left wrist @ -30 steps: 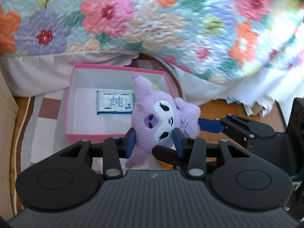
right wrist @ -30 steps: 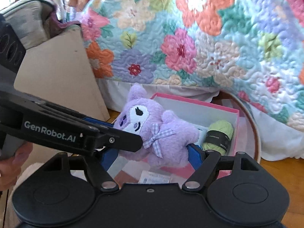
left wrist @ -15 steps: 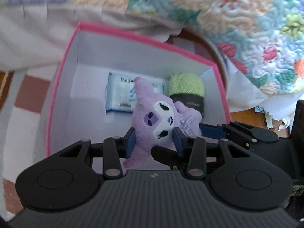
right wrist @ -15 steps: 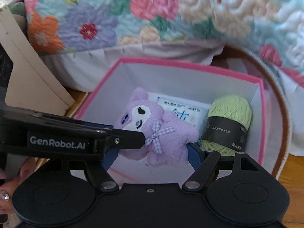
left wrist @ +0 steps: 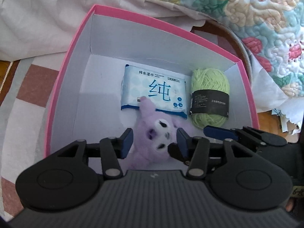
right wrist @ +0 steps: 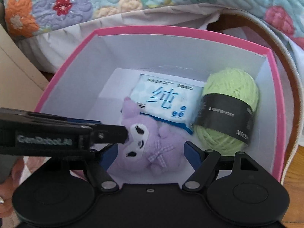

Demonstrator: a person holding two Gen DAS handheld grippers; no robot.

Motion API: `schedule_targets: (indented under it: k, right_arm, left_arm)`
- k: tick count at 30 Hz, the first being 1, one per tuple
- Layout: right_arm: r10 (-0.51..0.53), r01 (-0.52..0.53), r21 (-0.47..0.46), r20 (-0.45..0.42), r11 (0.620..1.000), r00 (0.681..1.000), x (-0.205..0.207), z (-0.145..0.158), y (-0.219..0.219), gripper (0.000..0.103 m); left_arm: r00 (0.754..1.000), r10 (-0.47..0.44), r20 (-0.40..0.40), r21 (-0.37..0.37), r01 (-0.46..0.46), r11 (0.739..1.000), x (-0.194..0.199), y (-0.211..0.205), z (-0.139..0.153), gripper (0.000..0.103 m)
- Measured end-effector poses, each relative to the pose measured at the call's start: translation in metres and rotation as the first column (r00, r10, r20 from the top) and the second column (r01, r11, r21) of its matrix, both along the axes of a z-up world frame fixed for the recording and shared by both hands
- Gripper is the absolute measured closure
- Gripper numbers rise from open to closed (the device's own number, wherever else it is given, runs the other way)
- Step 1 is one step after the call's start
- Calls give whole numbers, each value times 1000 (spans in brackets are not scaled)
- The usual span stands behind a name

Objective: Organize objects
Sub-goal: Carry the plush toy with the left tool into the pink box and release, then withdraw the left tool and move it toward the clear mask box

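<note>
Inside pink box (left wrist: pixel 57 87), from left: bare white floor, purple plush (left wrist: pixel 152 133), wet-wipe pack (left wrist: pixel 153 91), green yarn ball (left wrist: pixel 209 96). Left gripper (left wrist: pixel 154 140) and right gripper (right wrist: pixel 150 152) both parted around plush, pads just off its sides, gripping nothing. Plush directly between each pair of pads, long axis toward wipes, 1 ear overlapping pack.

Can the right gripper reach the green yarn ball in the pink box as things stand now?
Probably yes. The yarn ball lies uncovered just beyond the right gripper, whose open jaws flank the plush toy.
</note>
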State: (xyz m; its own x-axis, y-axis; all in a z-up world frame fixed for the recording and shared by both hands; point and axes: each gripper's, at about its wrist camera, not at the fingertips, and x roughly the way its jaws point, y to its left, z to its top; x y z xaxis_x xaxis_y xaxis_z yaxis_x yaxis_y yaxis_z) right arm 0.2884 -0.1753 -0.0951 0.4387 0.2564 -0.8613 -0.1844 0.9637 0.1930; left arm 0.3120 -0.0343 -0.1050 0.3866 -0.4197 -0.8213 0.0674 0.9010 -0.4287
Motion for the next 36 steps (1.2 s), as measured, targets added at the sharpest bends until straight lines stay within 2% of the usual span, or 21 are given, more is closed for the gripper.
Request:
schedule_targets:
  k: [4,10,14,19,30,36]
  right_arm:
    - [-39,37,74,26,997,999,-17,15,-12,23]
    - [-77,67,114,88,991,993,-42,51,-25,23]
    - [-105,91,167,75,982,992,-54,76,-37,23]
    - [-71,63,164,43,984,997,-71,106,-38,23]
    - [45,-52,160,52,986,998,-131,174,-26,23]
    - [94,-105,136,87,985,992,-168,197,-21,23]
  left_arm:
    - [1000,-14,-9,13,14,1000,-3,4,15,53]
    - [995,-89,41,135,82,987,-22,2,59,51]
    - [989,-145,13,145,142,979,-39,7,84,46]
    - [981,-196,-7,222,193,956,-68,9,117,45]
    - [969,-245,-27,182,246,952,-129,18,181,44]
    - [956,-293,-17,213,290,933,-163,14,199,42]
